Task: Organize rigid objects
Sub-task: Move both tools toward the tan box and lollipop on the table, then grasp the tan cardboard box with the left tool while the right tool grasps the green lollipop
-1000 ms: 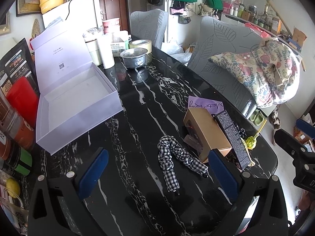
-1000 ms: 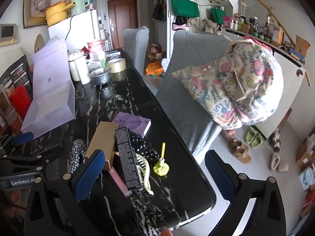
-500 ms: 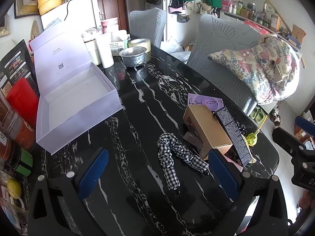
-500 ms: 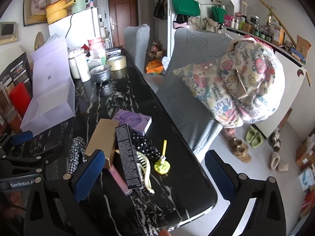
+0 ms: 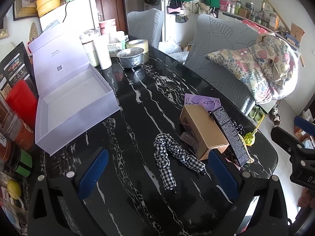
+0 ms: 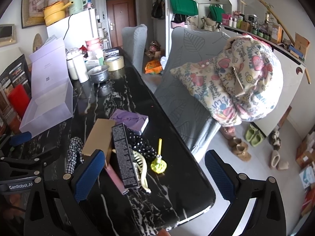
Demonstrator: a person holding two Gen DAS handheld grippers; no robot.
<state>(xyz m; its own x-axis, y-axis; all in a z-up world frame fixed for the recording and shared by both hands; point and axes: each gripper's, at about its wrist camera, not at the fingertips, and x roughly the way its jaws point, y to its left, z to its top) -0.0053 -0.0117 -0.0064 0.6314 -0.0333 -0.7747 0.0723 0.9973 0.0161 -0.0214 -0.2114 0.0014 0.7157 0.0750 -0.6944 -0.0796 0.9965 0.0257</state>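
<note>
The black marble table (image 5: 137,102) took up most of both views, with grey chairs (image 6: 185,90) along its far side. Next biggest was the white box (image 5: 74,106), lid flipped up and nothing in it, sitting at the left side of the table, well apart from the clutter. The clutter itself was bunched near the right edge: a gold box (image 5: 204,129) with a long black box (image 5: 229,133) leaning across it, and a purple box (image 6: 131,121) just behind them. A checked scrunchie (image 5: 173,157) lay just left of the gold box, a cream hair claw (image 6: 141,167) poked out beside the black box, and a little yellow-green bottle (image 6: 159,162) stood near the table edge. Both grippers were spread wide and holding nothing, the left one (image 5: 157,175) hovering over the scrunchie, the right one (image 6: 153,175) over the black box and claw.
</note>
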